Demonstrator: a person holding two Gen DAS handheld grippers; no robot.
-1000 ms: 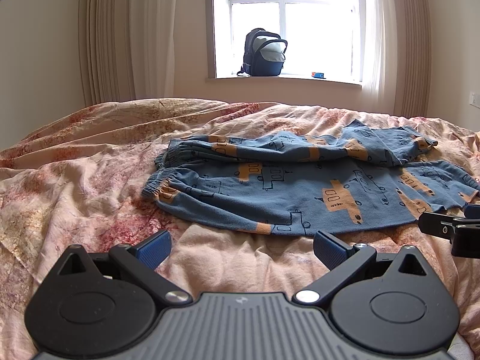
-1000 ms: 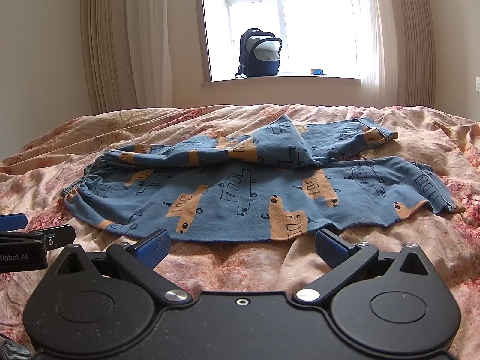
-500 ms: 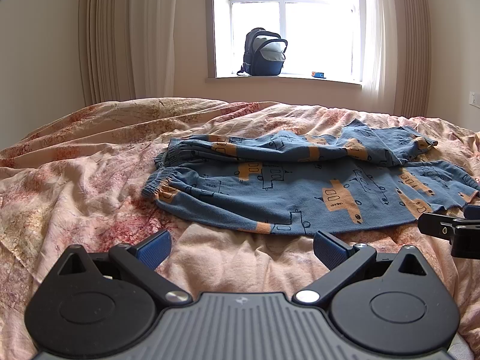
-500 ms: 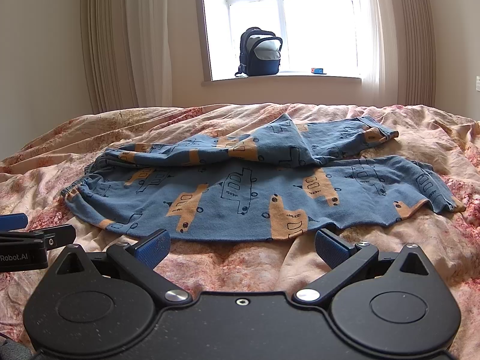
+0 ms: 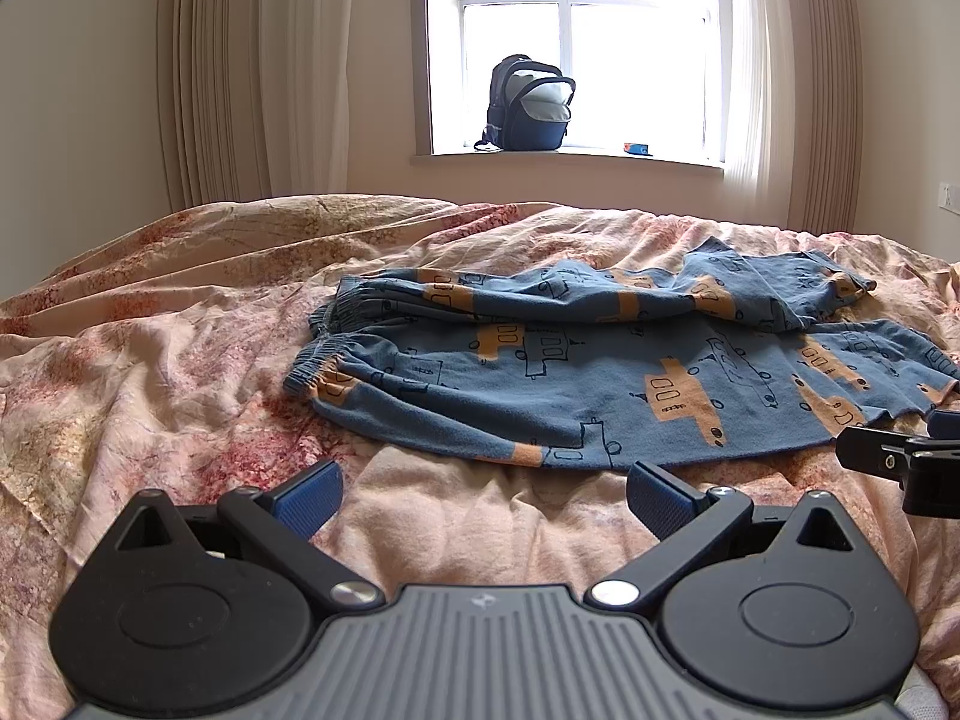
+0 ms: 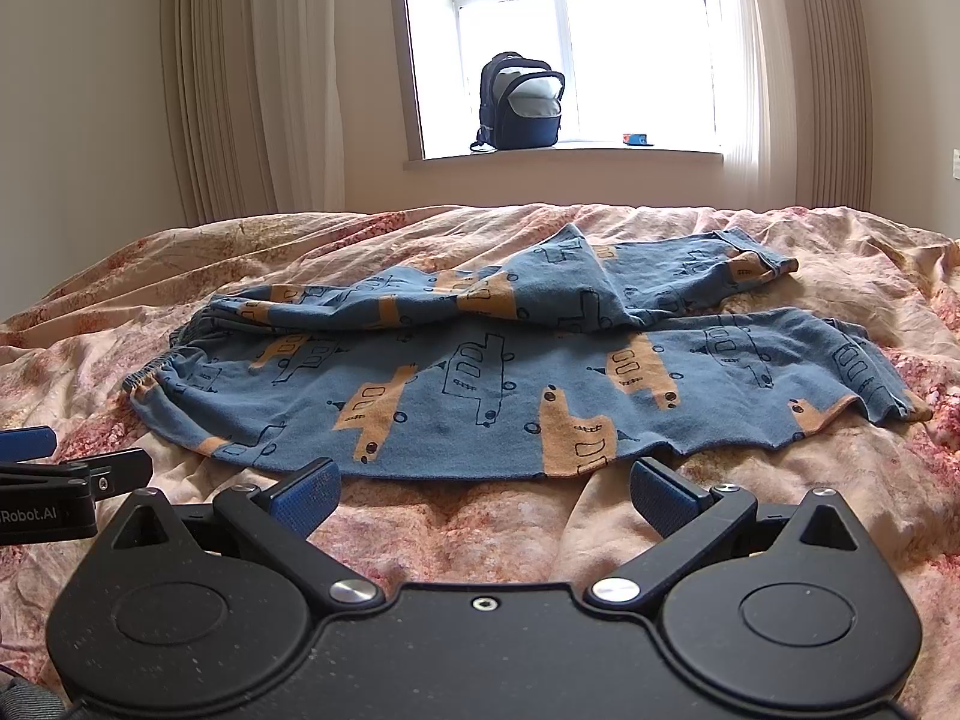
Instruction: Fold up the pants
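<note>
On the bedspread (image 6: 720,510), pants (image 6: 480,396) lengthwise left-right, waistband left

- This is a bedroom in a home: a wide bed (image 5: 180,372) fills the lower half of both views, covered by a rumpled floral bedspread (image 6: 750,516) in pink and cream.
- Behind it, a paned window (image 5: 570,42) sits in a plain cream wall, flanked by long pleated curtains (image 6: 252,78) (beige outer drapes, sheer white inner ones).
- A dark blue backpack (image 5: 528,105) stands unzipped on the windowsill (image 6: 564,159), near a small blue-and-orange object (too small to identify).
</note>
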